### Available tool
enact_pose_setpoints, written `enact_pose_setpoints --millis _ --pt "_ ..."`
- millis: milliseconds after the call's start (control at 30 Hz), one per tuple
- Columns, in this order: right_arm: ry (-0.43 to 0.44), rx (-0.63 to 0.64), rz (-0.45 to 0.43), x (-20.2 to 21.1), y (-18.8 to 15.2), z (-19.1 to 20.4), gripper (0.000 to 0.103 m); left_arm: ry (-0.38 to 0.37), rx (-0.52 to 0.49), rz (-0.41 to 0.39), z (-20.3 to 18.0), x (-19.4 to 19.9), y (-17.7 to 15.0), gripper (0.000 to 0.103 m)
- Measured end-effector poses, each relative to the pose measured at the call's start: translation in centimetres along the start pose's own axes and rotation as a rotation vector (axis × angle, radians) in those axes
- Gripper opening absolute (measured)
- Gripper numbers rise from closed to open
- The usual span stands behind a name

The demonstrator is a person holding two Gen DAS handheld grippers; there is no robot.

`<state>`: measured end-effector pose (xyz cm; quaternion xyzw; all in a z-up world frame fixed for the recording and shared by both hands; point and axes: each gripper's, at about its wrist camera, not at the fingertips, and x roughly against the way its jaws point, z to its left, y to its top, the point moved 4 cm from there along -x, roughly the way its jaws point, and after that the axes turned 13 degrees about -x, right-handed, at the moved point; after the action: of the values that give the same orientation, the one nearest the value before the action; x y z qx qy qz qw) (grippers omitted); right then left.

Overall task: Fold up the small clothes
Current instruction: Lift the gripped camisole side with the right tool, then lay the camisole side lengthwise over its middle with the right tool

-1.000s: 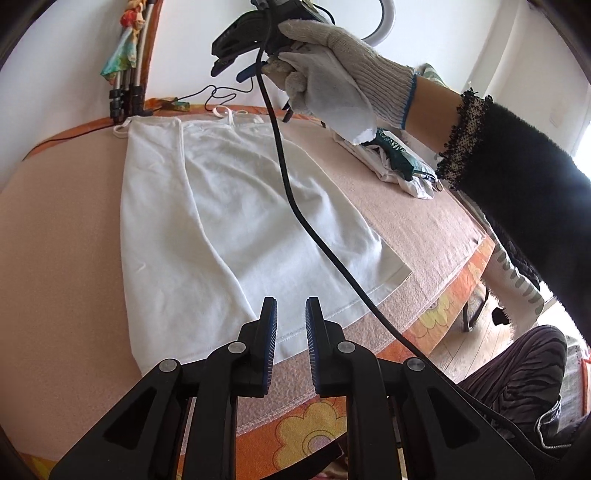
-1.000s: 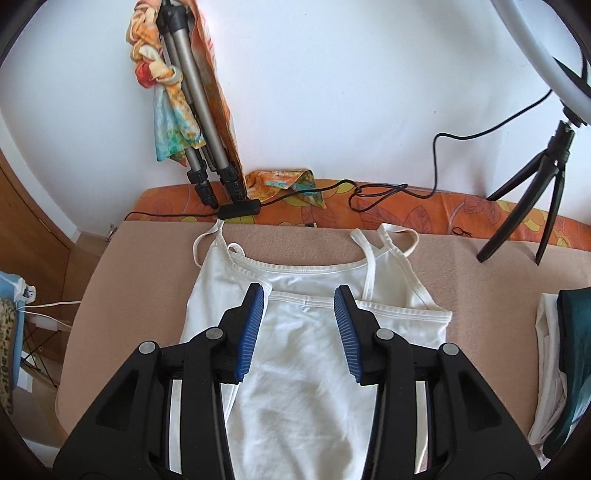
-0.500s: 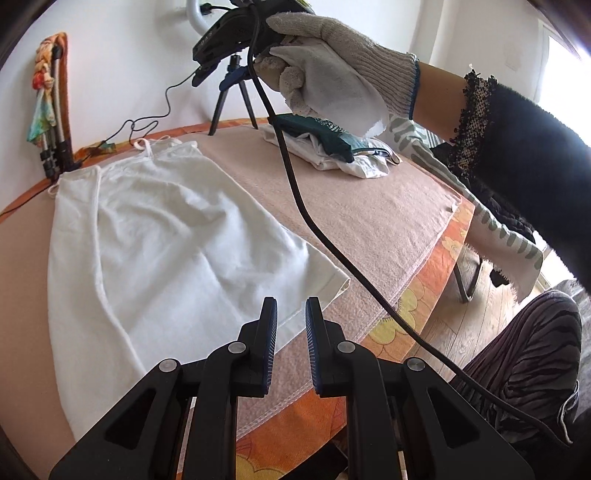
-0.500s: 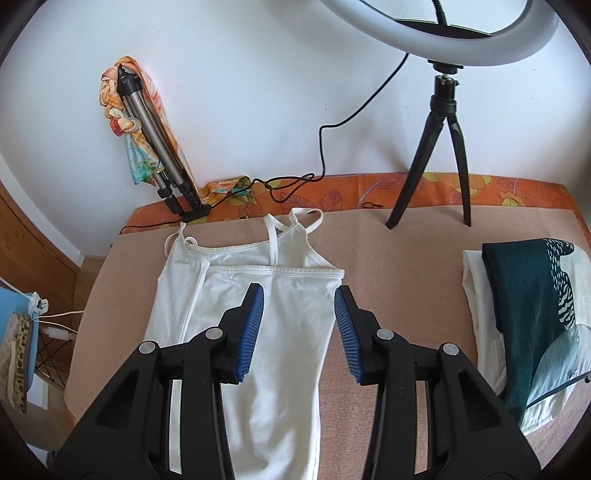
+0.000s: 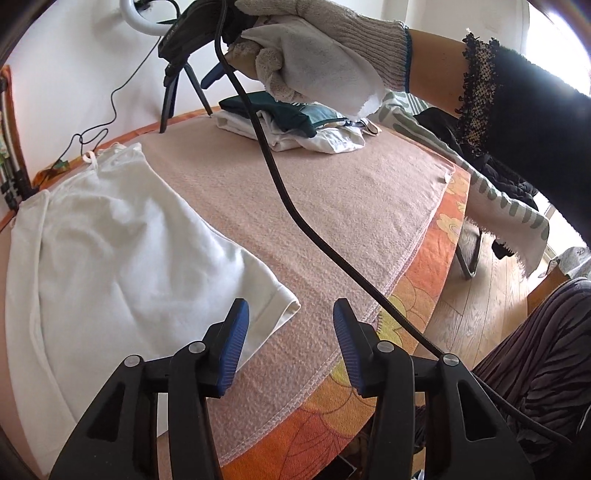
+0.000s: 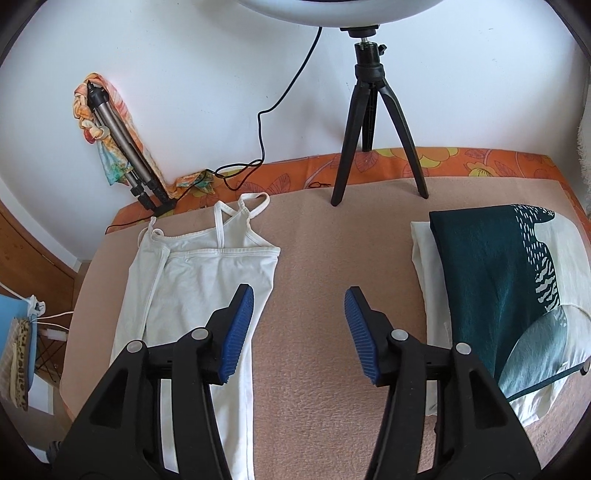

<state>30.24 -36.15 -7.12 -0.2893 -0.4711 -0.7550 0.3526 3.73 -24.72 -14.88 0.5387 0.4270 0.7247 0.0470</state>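
- Left wrist view: the left gripper (image 5: pixel 291 334) has its 2 blue-padded fingers spread apart, with nothing between them. It hangs over the near edge of the pink blanket (image 5: pixel 351 206), just beside the bottom corner of the white camisole (image 5: pixel 122 258).
- The camisole lies flat on the blanket, with its straps toward the wall and its hem toward the gripper.
- A gloved hand (image 5: pixel 317 51) holds the other gripper high at the top of this view, and a black cable (image 5: pixel 295 218) runs down from it across the picture.
- Right wrist view: the right gripper (image 6: pixel 299 332) is also spread wide and holds nothing. It is above bare blanket, between the camisole (image 6: pixel 199 288) on the left and a pile of folded clothes (image 6: pixel 495 291) on the right.
- The top of the pile is a dark green piece over a white one.
- A black tripod (image 6: pixel 373 129) stands on the blanket at the far side, near the wall, under a ring light (image 6: pixel 321 11).
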Motion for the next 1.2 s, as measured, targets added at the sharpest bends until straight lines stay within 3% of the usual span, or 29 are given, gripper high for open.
enact_pose_setpoints --millis 133,267,300,367,467,567,800,967,1100,1200 --pt "0.004 -0.001 0.019 -1.3 0.1 -0.8 0.054 0.005 0.07 0.033 1.0 -1.4 -0.1 0.046" --pt "0.021 -0.012 0.04 -3.0 0.2 -1.0 0.054 0.009 0.063 0.036 0.8 -1.9 -0.2 0.046" --pt "0.029 -0.018 0.046 -3.6 0.2 -1.0 0.054 0.007 0.059 0.028 0.6 -1.9 -0.1 0.04" --pt "0.045 -0.027 0.059 -4.6 0.3 -0.9 0.054 -0.008 0.061 0.017 0.6 -2.1 0.0 0.012" --pt "0.06 -0.024 0.08 -6.4 0.3 -0.4 0.054 -0.041 0.117 -0.02 1.4 -1.6 0.0 0.005" --pt "0.071 -0.006 0.098 -7.9 0.0 0.4 0.054 -0.05 0.179 -0.052 2.4 -0.8 -0.1 0.004" --pt "0.068 -0.009 0.131 -11.0 -0.5 1.4 0.054 -0.043 0.211 -0.096 3.0 0.5 0.0 0.004" --pt "0.086 -0.053 0.14 -12.5 0.0 1.4 0.041 -0.032 0.229 -0.12 3.3 1.1 -0.1 0.004" --pt "0.077 -0.065 0.141 -13.6 0.3 1.7 0.039 -0.009 0.291 -0.146 4.3 1.8 -0.7 0.004" --pt "0.095 -0.072 0.145 -14.2 0.4 2.3 0.026 -0.007 0.357 -0.16 5.0 2.2 -1.5 0.004"
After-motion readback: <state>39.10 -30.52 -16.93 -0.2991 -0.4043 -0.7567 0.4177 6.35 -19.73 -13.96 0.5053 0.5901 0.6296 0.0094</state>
